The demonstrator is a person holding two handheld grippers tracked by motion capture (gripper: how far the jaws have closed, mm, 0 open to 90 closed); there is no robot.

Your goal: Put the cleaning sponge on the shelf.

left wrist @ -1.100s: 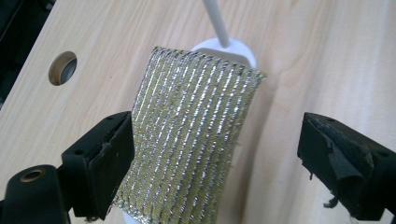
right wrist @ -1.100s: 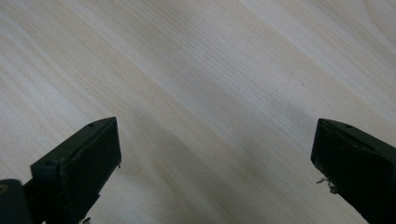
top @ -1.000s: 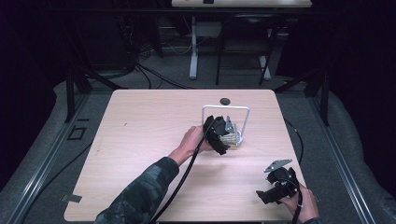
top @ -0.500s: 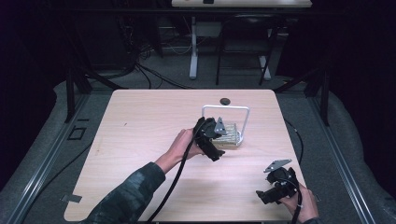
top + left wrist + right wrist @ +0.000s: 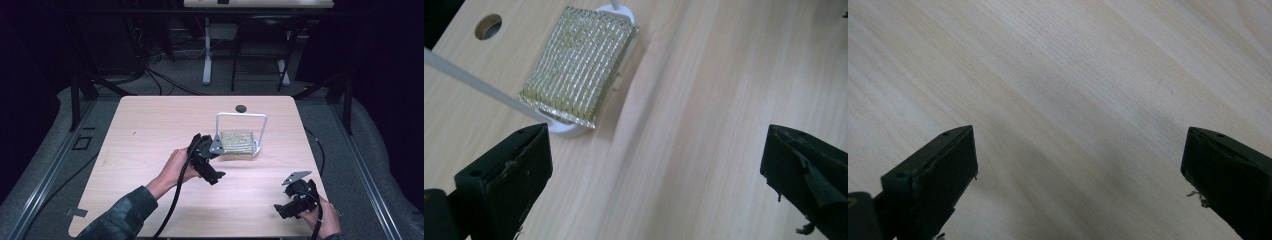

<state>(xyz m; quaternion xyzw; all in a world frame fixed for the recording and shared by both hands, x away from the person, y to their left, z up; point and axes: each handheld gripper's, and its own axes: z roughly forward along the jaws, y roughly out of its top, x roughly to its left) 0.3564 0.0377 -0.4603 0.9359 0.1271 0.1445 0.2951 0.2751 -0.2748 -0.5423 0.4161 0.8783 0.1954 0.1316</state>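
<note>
- My left tool (image 5: pixel 206 159) hung with its jaws spread wide and nothing between them, just beside the near-left corner of the white wire rack (image 5: pixel 241 116); my right tool (image 5: pixel 294 200) sat near the front right of the tabletop (image 5: pixel 150 125), jaws also wide apart over bare wood.
- The tabletop carried the rack toward its far middle, with a round cable hole (image 5: pixel 241 108) just behind it.
- The gold-and-silver scouring sponge (image 5: pixel 576 65) lay flat on the rack's white base, under its upright hoop.
- I judged the step to be taking or settling the sponge; to do it well I would have brought the left tool in low along the sponge's long sides, clear of the thin white bar (image 5: pixel 484 87).
- The sponge looked soft, so a gentle, centred squeeze seemed right.
</note>
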